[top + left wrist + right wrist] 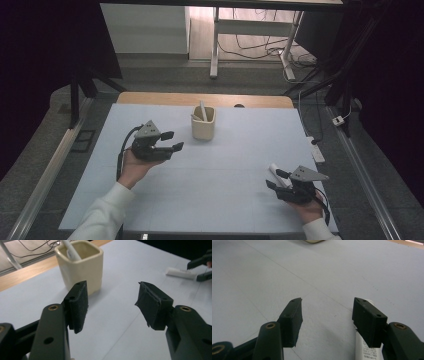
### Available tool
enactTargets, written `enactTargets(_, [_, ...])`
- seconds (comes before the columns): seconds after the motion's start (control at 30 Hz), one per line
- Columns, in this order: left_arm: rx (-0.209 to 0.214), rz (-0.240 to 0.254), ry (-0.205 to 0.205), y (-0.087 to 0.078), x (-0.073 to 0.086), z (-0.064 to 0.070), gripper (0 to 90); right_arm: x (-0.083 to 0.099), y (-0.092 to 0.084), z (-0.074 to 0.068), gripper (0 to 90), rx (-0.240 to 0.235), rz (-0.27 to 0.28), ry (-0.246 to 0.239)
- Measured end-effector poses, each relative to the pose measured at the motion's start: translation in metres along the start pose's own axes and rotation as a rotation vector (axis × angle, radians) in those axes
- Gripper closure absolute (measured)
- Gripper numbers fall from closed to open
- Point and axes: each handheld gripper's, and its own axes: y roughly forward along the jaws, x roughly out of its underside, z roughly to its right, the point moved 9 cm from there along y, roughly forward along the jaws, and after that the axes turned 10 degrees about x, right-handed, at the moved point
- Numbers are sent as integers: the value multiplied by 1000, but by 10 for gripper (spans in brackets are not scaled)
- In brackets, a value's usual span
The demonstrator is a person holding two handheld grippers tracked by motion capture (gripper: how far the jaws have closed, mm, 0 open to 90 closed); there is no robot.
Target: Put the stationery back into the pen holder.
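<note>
Since the table (200,170) takes up most of the shot, start there: pale blue top, mostly bare. Near the back middle sits a cream cup (203,124) with a white tube (203,111) already standing in it. Left gripper (169,141) hovers just beside the cup with its fingers (78,305) spread and nothing between them. Right gripper (276,179) is low at the near right edge, fingers (292,319) also apart and empty, with a second white tube (365,347) lying flat on the table right by one pad, maybe touching it. Looks to me like one tube is dropped off and the pickup of the other is on. Next move: centre the fingers over it, squeeze, then carry it to the cup.
</note>
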Motion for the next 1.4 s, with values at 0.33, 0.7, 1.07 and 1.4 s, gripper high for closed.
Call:
enactTargets(0.33, [-2, -24, -26, -17, 36, 13, 399, -4, -4, 4, 410, 2, 5, 4])
enactTargets(0.7, [-24, -72, -62, -35, 80, 17, 383, -9, -11, 13, 410, 38, -6, 4])
enactTargets(1.07, [-39, -131, -58, -37, 105, 21, 368, -8, -15, 31, 411, 88, -87, 54])
enactTargets(1.4, [-37, -136, -89, -40, 115, 20, 357, -1, -5, 41, 390, 87, -328, 48])
